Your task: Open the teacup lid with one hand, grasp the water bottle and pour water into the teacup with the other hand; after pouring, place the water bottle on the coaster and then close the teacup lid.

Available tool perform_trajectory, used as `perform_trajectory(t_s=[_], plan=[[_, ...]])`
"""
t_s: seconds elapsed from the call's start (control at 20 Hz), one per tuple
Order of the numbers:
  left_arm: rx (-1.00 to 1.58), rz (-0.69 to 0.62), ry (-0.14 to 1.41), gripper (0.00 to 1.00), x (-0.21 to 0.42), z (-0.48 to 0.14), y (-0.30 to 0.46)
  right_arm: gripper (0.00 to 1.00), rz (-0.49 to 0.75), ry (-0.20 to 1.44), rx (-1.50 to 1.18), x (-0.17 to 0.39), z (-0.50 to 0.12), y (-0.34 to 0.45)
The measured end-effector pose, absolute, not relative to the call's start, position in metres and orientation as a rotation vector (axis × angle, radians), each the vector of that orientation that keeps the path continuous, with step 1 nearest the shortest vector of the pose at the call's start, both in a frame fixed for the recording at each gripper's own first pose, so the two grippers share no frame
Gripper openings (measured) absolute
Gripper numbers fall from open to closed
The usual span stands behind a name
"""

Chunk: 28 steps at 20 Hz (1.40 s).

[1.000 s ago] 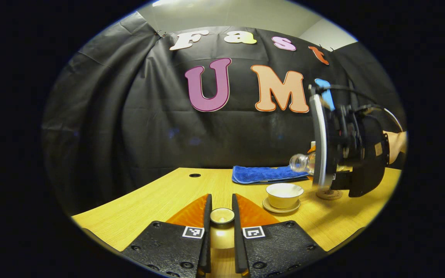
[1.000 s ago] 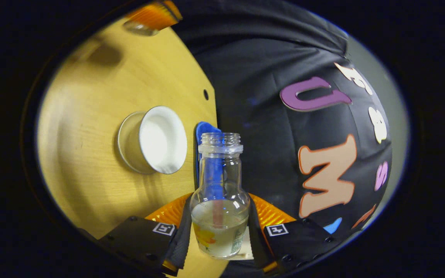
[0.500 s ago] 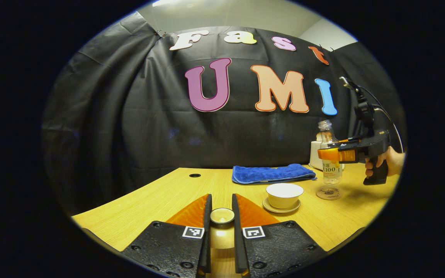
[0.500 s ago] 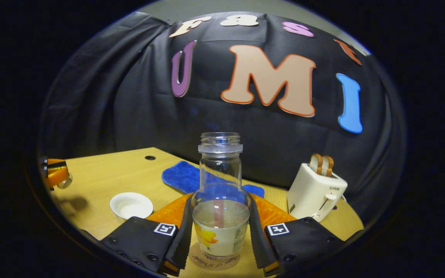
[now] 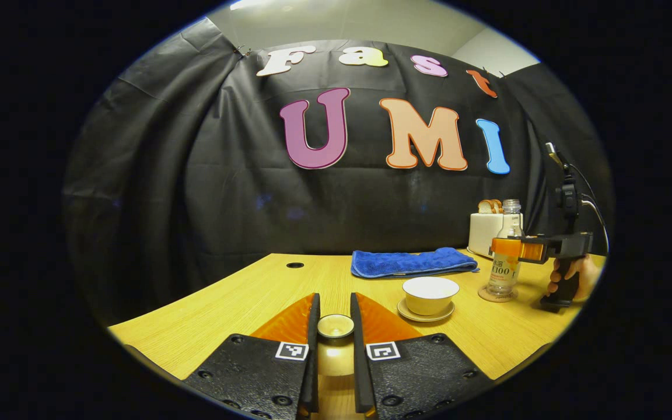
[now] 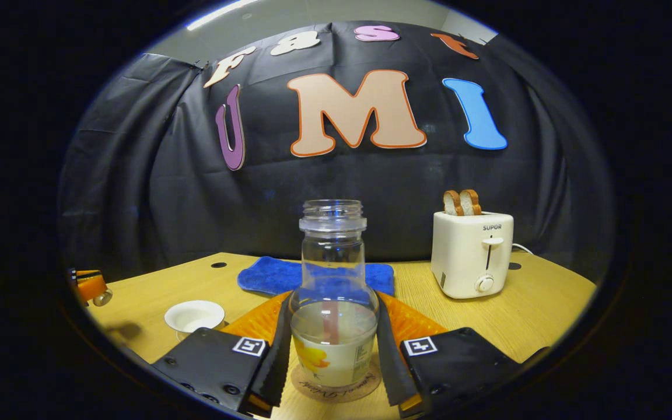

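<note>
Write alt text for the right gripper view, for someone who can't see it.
An open water bottle, upright and partly full, sits on a round coaster, clamped between the jaws of the right gripper. On the wooden table behind are an uncovered teacup, a blue cloth and a white toaster holding bread.

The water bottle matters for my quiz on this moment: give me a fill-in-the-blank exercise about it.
1. The water bottle stands upright on the ____.
2. The right gripper is shut on the ____.
3. The left gripper holds the teacup ____.
4. Behind the teacup lies a blue ____.

Missing words: coaster; water bottle; lid; cloth
</note>
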<state>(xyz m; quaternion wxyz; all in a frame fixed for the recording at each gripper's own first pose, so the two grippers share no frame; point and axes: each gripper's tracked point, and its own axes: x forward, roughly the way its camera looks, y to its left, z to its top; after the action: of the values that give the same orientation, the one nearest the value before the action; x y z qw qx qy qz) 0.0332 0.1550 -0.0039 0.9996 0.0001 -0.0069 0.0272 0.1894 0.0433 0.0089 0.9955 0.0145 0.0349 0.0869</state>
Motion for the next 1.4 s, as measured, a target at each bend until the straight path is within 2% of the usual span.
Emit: perform_trajectory(t_s=[0.35, 0.4, 0.65, 0.7, 0.85, 0.9, 1.1, 1.2, 1.25, 1.3, 1.4], plan=[[0.001, 0.066, -0.012, 0.21, 0.033, -0.005, 0.156, 0.72, 0.168, -0.008, -0.012, 0.185, 0.007, 0.043], [0.000, 0.067, -0.012, 0.22, 0.034, -0.004, 0.156, 0.69, 0.168, -0.005, 0.000, 0.182, 0.007, 0.042], [0.000, 0.073, -0.013, 0.21, 0.033, -0.005, 0.157, 0.77, 0.169, 0.015, 0.006, 0.184, 0.000, 0.043], [0.000, 0.074, -0.013, 0.22, 0.033, -0.005, 0.157, 0.76, 0.173, 0.014, 0.003, 0.182, -0.002, 0.041], [0.000, 0.074, -0.013, 0.21, 0.033, -0.005, 0.157, 0.99, 0.187, 0.017, 0.004, 0.177, 0.001, 0.042], [0.000, 0.074, -0.013, 0.22, 0.033, -0.005, 0.157, 0.94, 0.189, 0.019, 0.003, 0.177, 0.001, 0.043], [0.000, 0.083, -0.012, 0.23, 0.033, -0.005, 0.159, 0.94, 0.180, 0.017, 0.003, 0.170, 0.001, 0.040], [-0.002, 0.080, -0.011, 0.21, 0.033, -0.005, 0.158, 0.99, 0.170, 0.018, 0.003, 0.162, 0.002, 0.035], [-0.003, 0.070, -0.012, 0.21, 0.032, -0.005, 0.156, 0.99, 0.160, 0.016, 0.003, 0.155, 0.003, 0.030], [-0.002, 0.057, -0.013, 0.22, 0.031, -0.004, 0.155, 0.94, 0.146, 0.013, 0.002, 0.148, 0.004, 0.025], [-0.001, 0.035, -0.015, 0.22, 0.032, -0.004, 0.154, 0.94, 0.143, 0.014, 0.003, 0.133, 0.004, 0.018]])
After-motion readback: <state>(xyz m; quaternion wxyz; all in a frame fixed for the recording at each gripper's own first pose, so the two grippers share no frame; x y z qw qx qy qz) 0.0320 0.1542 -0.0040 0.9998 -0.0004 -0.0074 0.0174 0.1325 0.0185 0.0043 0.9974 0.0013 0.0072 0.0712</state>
